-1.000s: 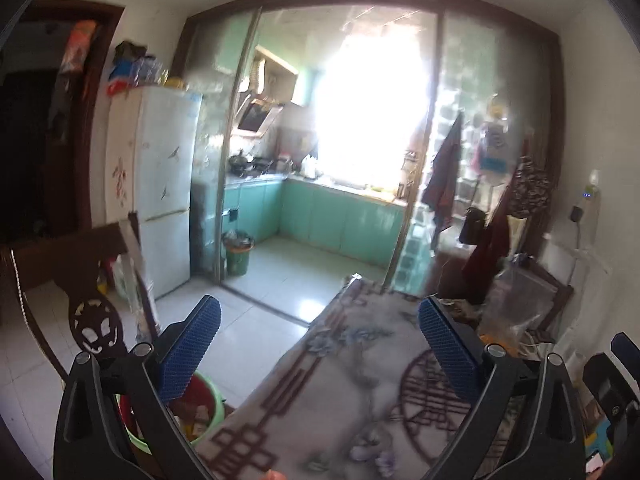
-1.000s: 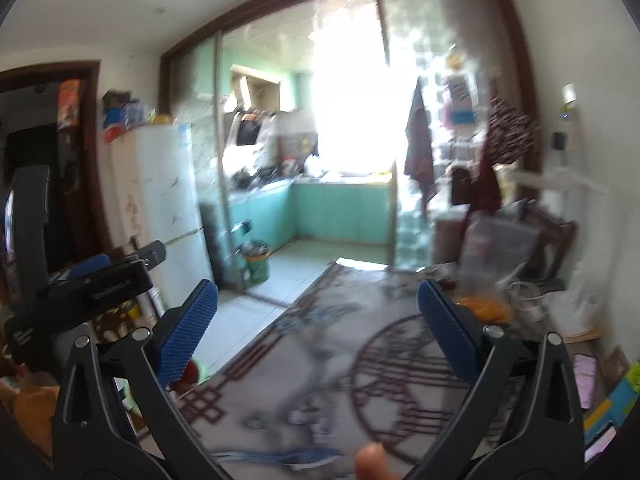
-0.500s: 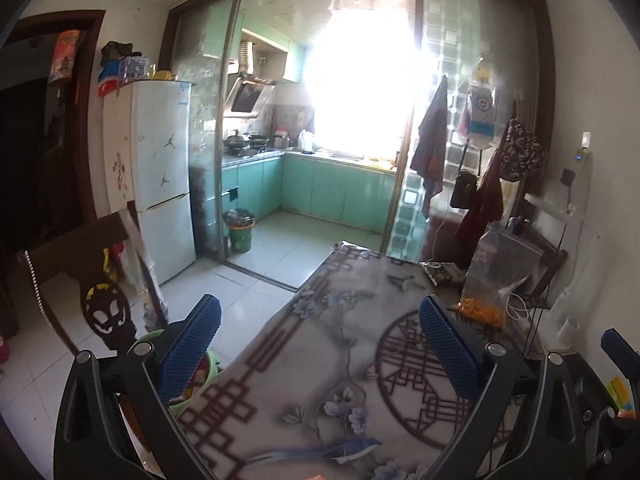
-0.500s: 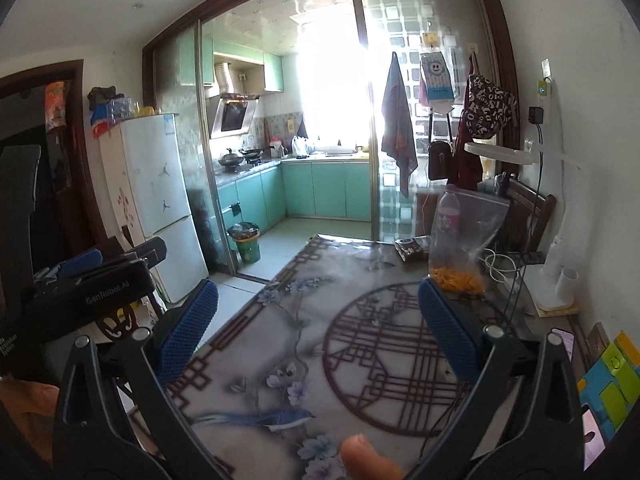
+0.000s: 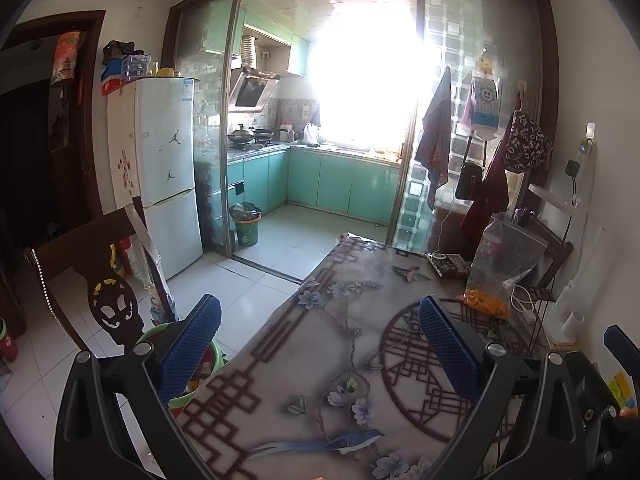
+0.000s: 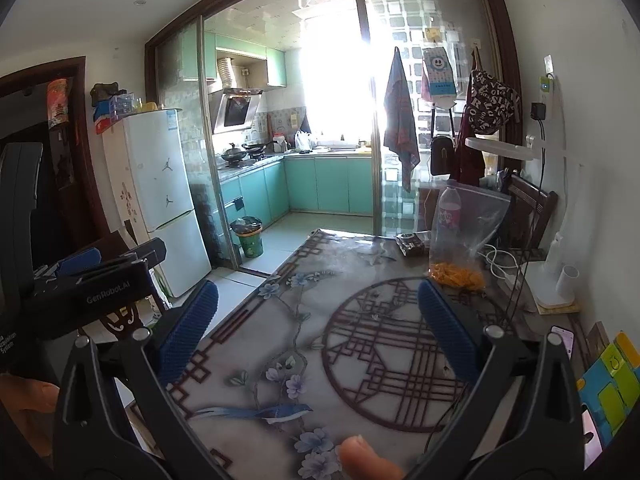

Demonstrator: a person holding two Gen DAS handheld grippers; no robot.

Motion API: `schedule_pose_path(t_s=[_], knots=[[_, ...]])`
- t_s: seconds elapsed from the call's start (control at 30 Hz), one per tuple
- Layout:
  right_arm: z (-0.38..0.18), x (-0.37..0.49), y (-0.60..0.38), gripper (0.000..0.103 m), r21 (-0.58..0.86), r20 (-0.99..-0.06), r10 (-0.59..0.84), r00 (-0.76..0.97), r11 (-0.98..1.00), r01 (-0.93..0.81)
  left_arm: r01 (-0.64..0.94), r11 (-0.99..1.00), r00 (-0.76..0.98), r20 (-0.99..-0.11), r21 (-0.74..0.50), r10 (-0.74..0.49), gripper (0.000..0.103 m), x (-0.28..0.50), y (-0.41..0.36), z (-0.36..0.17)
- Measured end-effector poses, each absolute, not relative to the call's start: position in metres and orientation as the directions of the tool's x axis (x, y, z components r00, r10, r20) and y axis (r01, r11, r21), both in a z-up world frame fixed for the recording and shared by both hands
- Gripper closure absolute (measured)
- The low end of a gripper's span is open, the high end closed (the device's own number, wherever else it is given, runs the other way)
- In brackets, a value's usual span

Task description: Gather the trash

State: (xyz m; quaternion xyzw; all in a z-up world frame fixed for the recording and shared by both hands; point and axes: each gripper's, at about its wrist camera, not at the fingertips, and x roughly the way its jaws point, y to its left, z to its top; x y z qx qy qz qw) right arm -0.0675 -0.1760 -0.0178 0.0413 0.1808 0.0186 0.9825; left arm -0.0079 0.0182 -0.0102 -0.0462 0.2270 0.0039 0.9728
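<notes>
A white fridge [image 5: 168,172] stands beside the patterned table [image 5: 320,352]; perhaps a lamp [image 6: 554,280] rightward.

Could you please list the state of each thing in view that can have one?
Left gripper: open, holding nothing.
Right gripper: open, holding nothing.
Clear plastic zip bag of orange snacks: upright on the table, top open.
Green kitchen trash bin: upright, full, no lid.
Sliding glass kitchen door: slid open.
White two-door fridge: closed.

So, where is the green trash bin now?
In both wrist views the green trash bin stands on the kitchen floor just past the sliding door, right of the fridge.
</notes>
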Motion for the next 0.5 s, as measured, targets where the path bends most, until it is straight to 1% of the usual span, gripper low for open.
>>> schedule_pose_path(t_s=[0.5], knots=[[-0.0189, -0.0667, -0.1787, 0.005, 0.089, -0.368, 0.045, 0.929, 0.996, -0.013, -0.014, 0.997, 0.892, -0.451, -0.073, -0.020, 0.008, -0.0068, 0.0124, -0.0112]])
